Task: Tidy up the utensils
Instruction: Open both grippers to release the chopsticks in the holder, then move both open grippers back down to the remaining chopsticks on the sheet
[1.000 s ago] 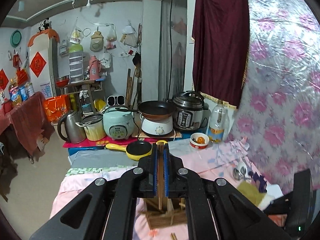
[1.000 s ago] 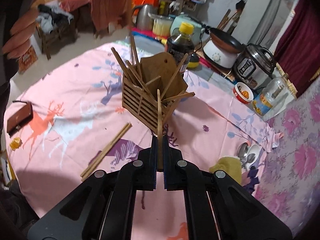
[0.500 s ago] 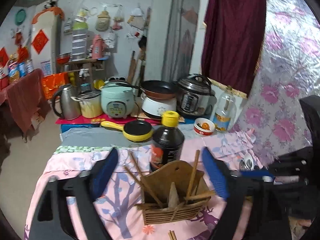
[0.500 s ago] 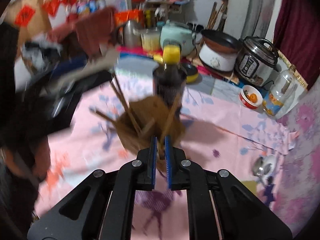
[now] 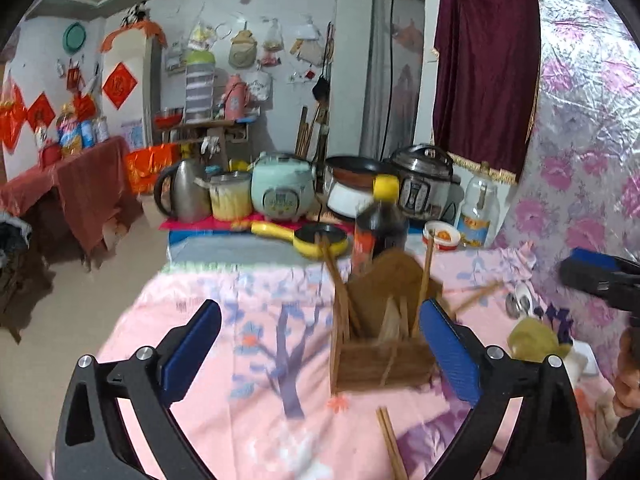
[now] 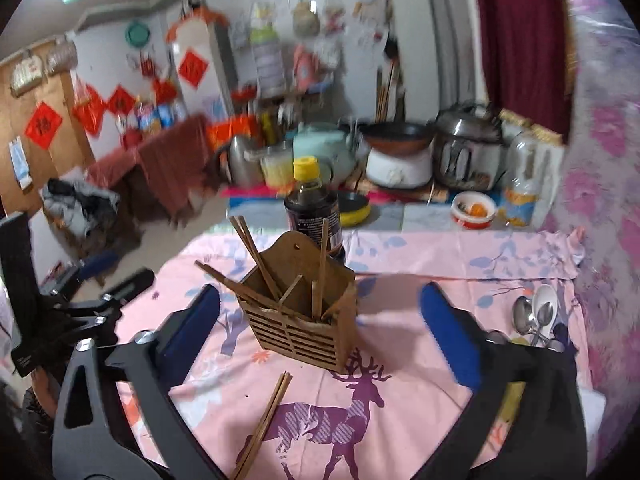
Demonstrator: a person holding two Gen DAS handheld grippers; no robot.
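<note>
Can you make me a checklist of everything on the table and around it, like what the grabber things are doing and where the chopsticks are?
Surface: pink tablecloth with a purple deer print.
Job's things: wooden holder stands upright with several chopsticks leaning in it; loose chopsticks lie on the cloth in front of it.
Clutter: dark bottle with a yellow cap behind the holder; spoons at the right edge; small bowl.
Grippers: left gripper and right gripper have both just opened wide, nothing between the pads.
Cables: nothing seen.
Surroundings: cookers, kettle, frying pans, red wall decorations, dark red curtain.
</note>
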